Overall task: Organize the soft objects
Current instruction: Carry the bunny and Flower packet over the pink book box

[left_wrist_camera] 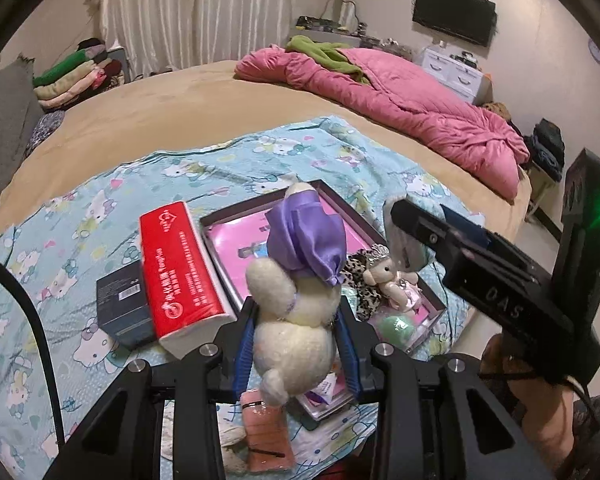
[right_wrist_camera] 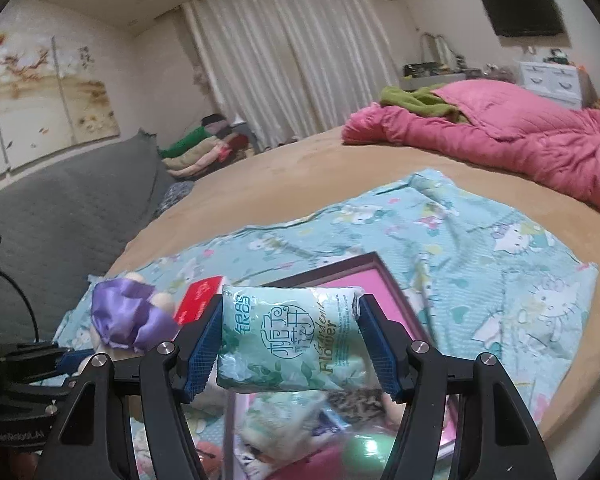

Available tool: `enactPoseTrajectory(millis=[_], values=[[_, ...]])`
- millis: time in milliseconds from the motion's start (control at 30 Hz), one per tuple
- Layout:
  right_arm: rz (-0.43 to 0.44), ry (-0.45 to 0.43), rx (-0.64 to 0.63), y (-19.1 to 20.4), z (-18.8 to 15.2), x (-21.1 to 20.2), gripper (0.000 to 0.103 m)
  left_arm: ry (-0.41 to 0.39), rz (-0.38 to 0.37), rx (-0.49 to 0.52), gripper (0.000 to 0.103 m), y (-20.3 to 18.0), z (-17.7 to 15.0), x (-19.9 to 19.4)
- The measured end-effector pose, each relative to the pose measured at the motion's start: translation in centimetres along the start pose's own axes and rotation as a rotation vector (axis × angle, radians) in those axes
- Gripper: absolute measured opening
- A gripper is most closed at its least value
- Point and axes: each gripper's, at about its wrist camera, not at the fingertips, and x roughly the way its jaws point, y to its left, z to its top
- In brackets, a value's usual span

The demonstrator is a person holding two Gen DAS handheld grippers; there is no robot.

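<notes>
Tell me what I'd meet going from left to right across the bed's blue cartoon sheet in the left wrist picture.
Dark blue box → red tissue pack → white plush toy with a purple satin hood, held between the left fingers → leopard-print plush → small pale bear in the pink-lined tray.

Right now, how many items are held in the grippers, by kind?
Plush toy: 1, white plush with purple bow, clamped in the left gripper.
Tissue pack: 1, green tissue pack, clamped in the right gripper.
Total: 2
</notes>
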Motion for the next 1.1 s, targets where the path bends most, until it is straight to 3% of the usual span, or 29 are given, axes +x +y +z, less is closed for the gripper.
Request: enactPoseTrajectory(millis=[333,667,1100], values=[[-0.056,0.003,0.052,-3.3,-0.1,0.0,0.068,0.057,-0.031,0.044,0.037,-2.4,-0.8,2.1],[-0.078,0.037,0.073,-4.5,-0.6,0.8,0.068,0.152,-0.076,0.118,0.037,-5.7,-3.7,5.2],[-0.102,0.081,0.082,-5.6,-1.5,1.9,0.068,0.225,-0.09,0.164,0.037,-6.8,-5.9,9.2]])
